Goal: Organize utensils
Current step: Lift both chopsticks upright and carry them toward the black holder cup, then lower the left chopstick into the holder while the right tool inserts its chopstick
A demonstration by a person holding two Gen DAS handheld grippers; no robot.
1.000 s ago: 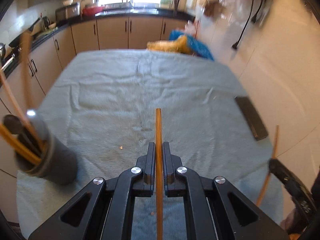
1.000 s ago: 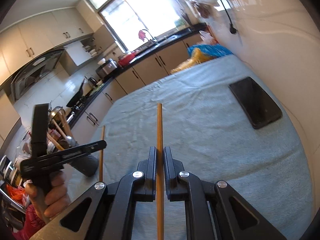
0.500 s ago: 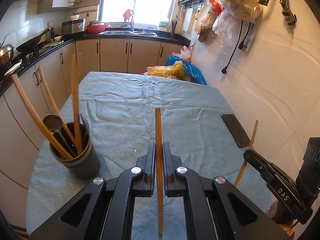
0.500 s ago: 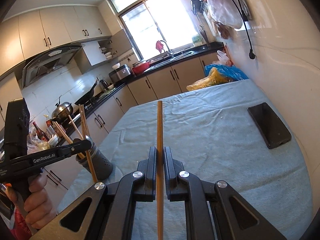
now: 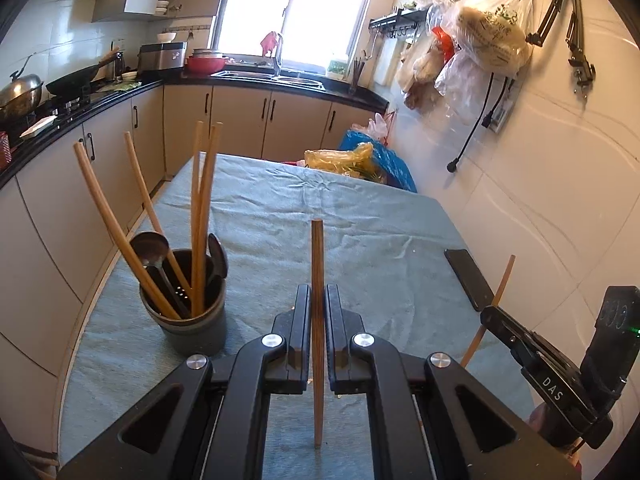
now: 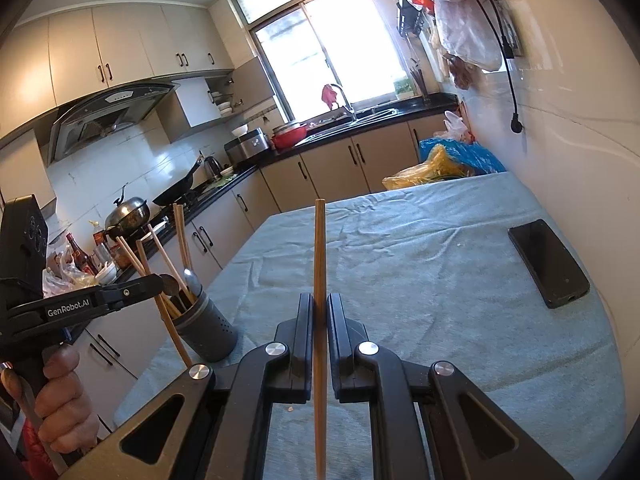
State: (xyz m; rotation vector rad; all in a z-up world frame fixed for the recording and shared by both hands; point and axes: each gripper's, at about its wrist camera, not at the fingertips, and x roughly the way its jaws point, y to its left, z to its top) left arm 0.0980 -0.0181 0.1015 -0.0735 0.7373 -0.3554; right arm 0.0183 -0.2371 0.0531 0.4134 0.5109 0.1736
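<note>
Teal cloth covers the desk (image 5: 360, 216). At nine o'clock stands the grey utensil holder (image 5: 188, 320). The left claw (image 5: 318, 312), lettered "GenRobot.AI", and right claw (image 6: 319, 320), lettered "DAS", each clamp one wooden chopstick (image 5: 317, 280).

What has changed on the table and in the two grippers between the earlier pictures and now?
Both grippers have risen and tipped upward, so more of the kitchen shows. The left gripper stays shut on its chopstick, the right gripper on its own chopstick. Nothing was released or newly taken. The utensil holder, its chopsticks and spoons, and the black phone lie where they were on the cloth.
</note>
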